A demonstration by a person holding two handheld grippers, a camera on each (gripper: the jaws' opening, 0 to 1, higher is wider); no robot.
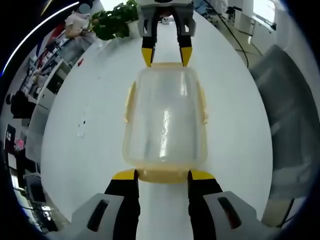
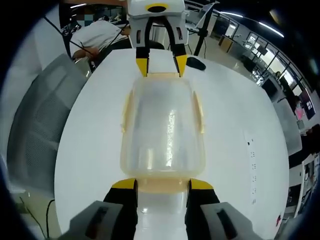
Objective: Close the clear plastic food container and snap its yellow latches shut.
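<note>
- Sitting with its lid on, the clear plastic food container (image 1: 165,117) rests near the middle of the white bench (image 1: 90,150), well away from every edge.
- Progress, as judged: the closing step looks done, since the lid lies flat over the box in both views. Latching is what is left.
- Left tongs (image 1: 163,174): jaws parted, their yellow tips standing either side of the near end latch (image 1: 162,176), close to or touching it; nothing is clamped.
- Right tongs (image 2: 162,184): likewise parted, tips flanking the opposite end latch (image 2: 162,186), with no grip taken. These same tongs appear at the far end of the container in the left gripper view.
- Latch state: the two long-side latches (image 1: 130,102) seem to flare slightly outward, so they are probably not snapped; this cannot be confirmed. Whether either end latch is seated cannot be told.
- Count: one container, one lid, four yellow latches (two end, two side), two tongs.
- Surroundings: one leafy plant (image 1: 114,21) at the far bench edge in the left gripper view; one grey chair (image 2: 42,125) beside the bench; a dark computer mouse (image 2: 196,62) near the far edge in the right gripper view.
</note>
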